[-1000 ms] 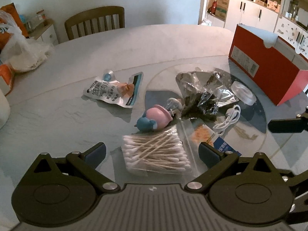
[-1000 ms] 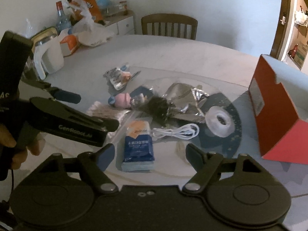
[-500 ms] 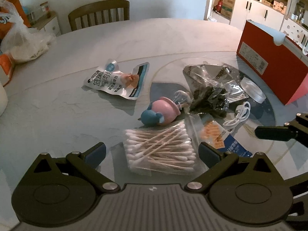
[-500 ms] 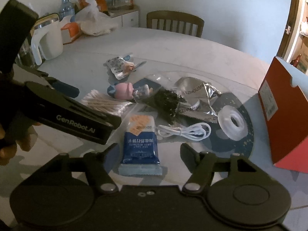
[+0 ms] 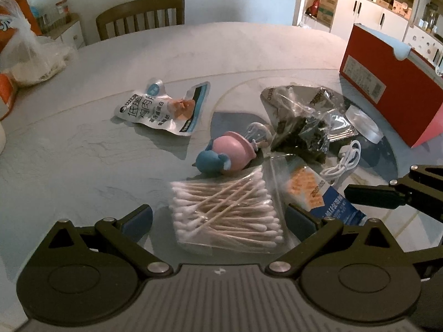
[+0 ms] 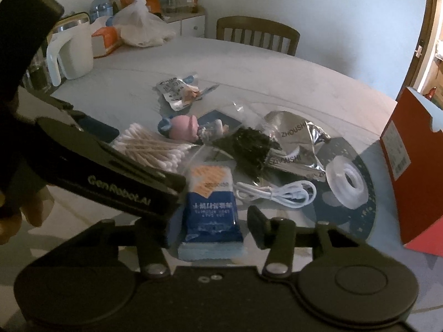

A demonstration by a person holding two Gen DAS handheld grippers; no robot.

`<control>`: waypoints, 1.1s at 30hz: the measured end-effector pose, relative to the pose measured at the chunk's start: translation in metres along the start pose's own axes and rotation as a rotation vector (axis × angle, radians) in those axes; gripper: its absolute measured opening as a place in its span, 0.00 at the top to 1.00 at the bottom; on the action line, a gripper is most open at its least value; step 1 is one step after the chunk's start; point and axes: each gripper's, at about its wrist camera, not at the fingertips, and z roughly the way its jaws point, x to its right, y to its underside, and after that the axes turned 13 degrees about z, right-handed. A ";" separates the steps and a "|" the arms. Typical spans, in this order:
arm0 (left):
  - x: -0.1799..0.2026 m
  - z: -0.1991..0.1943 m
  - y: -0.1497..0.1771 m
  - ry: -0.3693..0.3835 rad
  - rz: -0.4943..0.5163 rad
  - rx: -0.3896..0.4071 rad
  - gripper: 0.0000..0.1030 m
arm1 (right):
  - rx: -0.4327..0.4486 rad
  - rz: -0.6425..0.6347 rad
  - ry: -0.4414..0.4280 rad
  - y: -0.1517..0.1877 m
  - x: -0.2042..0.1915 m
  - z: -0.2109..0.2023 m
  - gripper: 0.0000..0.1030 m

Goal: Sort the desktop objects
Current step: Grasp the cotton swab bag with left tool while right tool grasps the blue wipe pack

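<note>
Round grey table [image 5: 83, 149], crowded near its glass centre disc. Left gripper [image 5: 220, 215] is spread wide, holding nothing, its fingers straddling one clear bag of cotton swabs [image 5: 225, 210]. Right gripper [image 6: 211, 225] is partly spread around one blue-and-orange tissue pack [image 6: 211, 207]; whether its pads touch the pack cannot be told. In the right wrist view the left gripper's body crosses in front, hiding part of the swabs and the right gripper's left finger. One pink-and-blue toy [image 5: 225, 153] lies just beyond the swabs, touching a small clear piece I cannot identify. One torn silver foil bag [image 6: 296, 141] holds dark loose bits that spill toward the tissue pack. One coiled white cable [image 6: 279, 192] lies between foil bag and right gripper; one roll of clear tape [image 6: 346, 178] sits beside it. One snack pouch [image 5: 163, 108] lies apart, toward the chair [image 5: 141, 16]. One red box [image 5: 387, 83] stands at the right edge. One white jug [image 6: 72, 52] and bags sit at the far left.
</note>
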 end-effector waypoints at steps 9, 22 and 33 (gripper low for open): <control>-0.001 -0.001 0.002 0.005 0.012 0.007 0.01 | 0.000 -0.017 -0.022 0.001 -0.002 -0.001 0.64; 0.001 -0.009 0.003 0.034 0.041 0.030 0.24 | -0.009 -0.005 0.008 0.008 0.007 -0.012 0.66; 0.003 -0.021 0.009 0.079 0.011 0.033 0.28 | -0.014 0.026 0.018 0.013 0.016 -0.029 0.66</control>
